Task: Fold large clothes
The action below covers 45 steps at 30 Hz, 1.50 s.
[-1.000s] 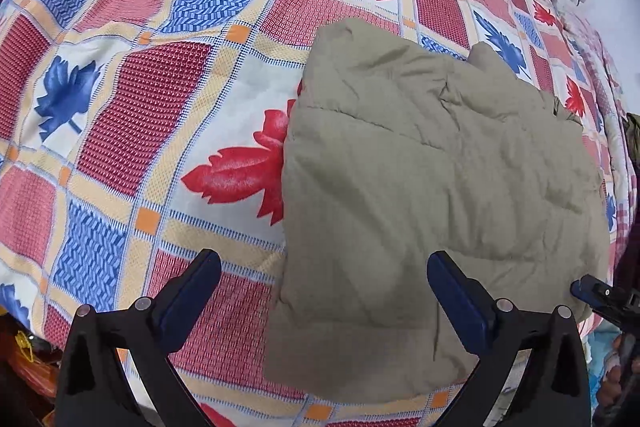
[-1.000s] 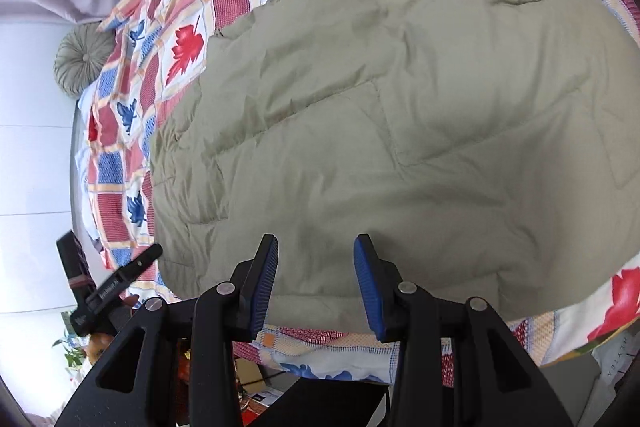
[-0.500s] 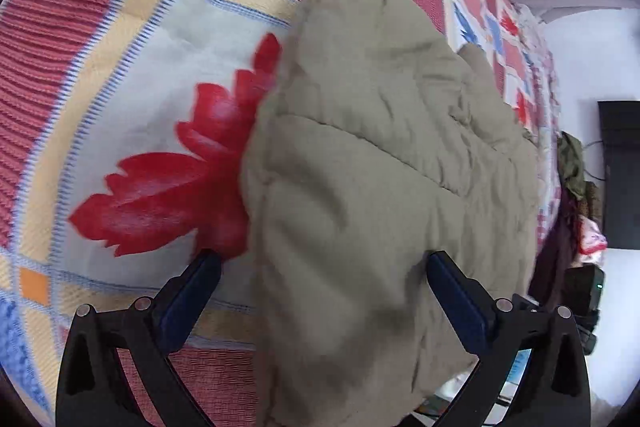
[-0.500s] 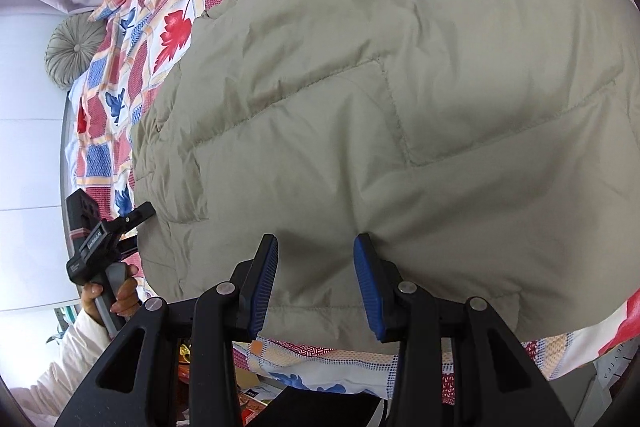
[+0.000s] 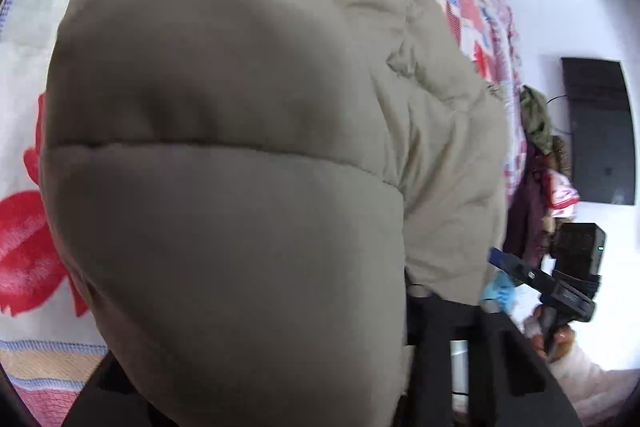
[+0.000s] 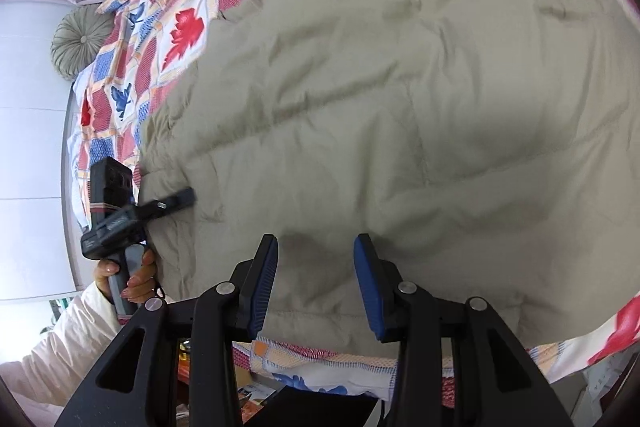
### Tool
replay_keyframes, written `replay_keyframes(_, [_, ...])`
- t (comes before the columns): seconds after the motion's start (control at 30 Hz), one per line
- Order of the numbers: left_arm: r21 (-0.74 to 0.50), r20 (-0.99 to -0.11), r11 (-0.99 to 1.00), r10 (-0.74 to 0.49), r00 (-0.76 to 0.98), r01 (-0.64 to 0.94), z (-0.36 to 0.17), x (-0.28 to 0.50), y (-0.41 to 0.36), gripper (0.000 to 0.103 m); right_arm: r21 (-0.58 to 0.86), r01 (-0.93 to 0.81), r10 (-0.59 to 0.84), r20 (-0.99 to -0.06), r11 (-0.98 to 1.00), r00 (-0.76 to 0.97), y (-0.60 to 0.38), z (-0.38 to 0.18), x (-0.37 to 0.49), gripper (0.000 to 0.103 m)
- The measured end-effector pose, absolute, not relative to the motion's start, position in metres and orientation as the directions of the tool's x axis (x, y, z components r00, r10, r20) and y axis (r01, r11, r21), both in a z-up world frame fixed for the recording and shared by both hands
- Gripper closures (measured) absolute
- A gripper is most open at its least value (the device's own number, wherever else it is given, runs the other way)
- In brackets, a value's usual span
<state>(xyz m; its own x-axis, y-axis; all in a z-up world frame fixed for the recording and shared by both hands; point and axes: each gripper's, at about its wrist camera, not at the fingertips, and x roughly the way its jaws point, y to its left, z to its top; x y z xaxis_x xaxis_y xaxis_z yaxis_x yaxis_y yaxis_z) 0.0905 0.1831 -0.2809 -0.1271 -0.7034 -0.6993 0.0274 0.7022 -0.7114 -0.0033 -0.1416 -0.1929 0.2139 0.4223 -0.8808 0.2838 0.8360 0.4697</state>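
Note:
A khaki padded jacket [image 6: 400, 107] lies spread on a patchwork bedspread [image 6: 180, 39]. In the left wrist view the jacket [image 5: 240, 187] bulges up and fills the frame, hiding my left gripper's pads. Its jaws are closing on the jacket's side edge. From the right wrist view, my left gripper [image 6: 186, 197] has one finger lying on that edge at the left. My right gripper [image 6: 316, 267] holds the near hem, with thick fabric between its blue pads. My right gripper [image 5: 496, 255] also shows at the far right of the left wrist view.
The bed's near edge runs just under the hem [image 6: 320, 359]. A round grey cushion [image 6: 80, 41] sits at the head of the bed. A dark screen [image 5: 600, 131] hangs on the white wall beside a heap of clothes [image 5: 540, 131]. A person's hand [image 6: 132, 275] grips the left handle.
My left gripper has dropped onto the jacket's side edge and its wide jaws have closed in, so the fabric now covers its view. The right gripper has stayed on the hem.

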Motion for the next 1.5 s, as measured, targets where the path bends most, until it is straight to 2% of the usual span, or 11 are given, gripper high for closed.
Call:
replay_keyframes(0.07, [-0.708, -0.704, 0.704, -0.7, -0.12, 0.045, -0.272, 0.089, 0.179, 0.072, 0.443, 0.267, 0.382, -0.889, 0.856, 0.251, -0.146, -0.185, 0.003, 0.059])
replay_keyframes(0.1, [-0.702, -0.711, 0.71, -0.694, -0.116, 0.052, -0.267, 0.089, 0.177, 0.073, 0.436, 0.26, 0.37, -0.89, 0.862, 0.267, -0.147, -0.182, 0.006, 0.064])
replay_keyframes(0.13, [-0.7, -0.713, 0.712, -0.692, -0.114, 0.057, -0.263, 0.087, 0.176, 0.075, 0.432, 0.249, 0.361, -0.889, 0.867, 0.282, -0.149, -0.181, 0.01, 0.076])
replay_keyframes(0.2, [-0.699, -0.715, 0.713, -0.691, -0.107, 0.058, -0.253, 0.085, 0.175, 0.077, 0.424, 0.232, 0.351, -0.888, 0.875, 0.296, -0.149, -0.184, 0.02, 0.084])
replay_keyframes(0.57, [-0.726, -0.687, 0.678, -0.719, -0.101, 0.116, -0.159, 0.076, 0.12, 0.077, 0.512, 0.269, 0.434, -0.85, 0.816, 0.299, -0.144, -0.251, 0.053, 0.087])
replay_keyframes(0.9, [-0.648, -0.76, 0.734, -0.641, -0.107, 0.203, -0.103, 0.061, -0.008, 0.077, 0.612, 0.314, 0.528, -0.788, 0.726, 0.315, -0.161, -0.283, 0.058, 0.094])
replay_keyframes(1.07, [-0.599, -0.798, 0.764, -0.594, -0.102, 0.239, -0.095, 0.06, -0.036, 0.077, 0.66, 0.34, 0.58, -0.751, 0.67, 0.316, -0.172, -0.289, 0.054, 0.098])
replay_keyframes(1.17, [-0.559, -0.827, 0.783, -0.551, -0.113, 0.274, -0.091, 0.062, -0.056, 0.076, 0.641, 0.344, 0.57, -0.767, 0.685, 0.295, -0.185, -0.276, 0.049, 0.098])
replay_keyframes(1.2, [-0.548, -0.835, 0.785, -0.537, -0.121, 0.289, -0.09, 0.062, -0.065, 0.075, 0.63, 0.339, 0.557, -0.776, 0.699, 0.294, -0.19, -0.269, 0.046, 0.098])
replay_keyframes(1.43, [-0.604, -0.797, 0.724, -0.555, -0.238, 0.334, -0.1, 0.062, -0.116, 0.027, 0.586, 0.369, 0.455, -0.803, 0.721, 0.386, -0.256, -0.216, -0.012, 0.093])
replay_keyframes(1.5, [-0.617, -0.787, 0.71, -0.557, -0.265, 0.34, -0.108, 0.063, -0.133, 0.026, 0.586, 0.407, 0.433, -0.802, 0.7, 0.411, -0.275, -0.211, -0.034, 0.093])
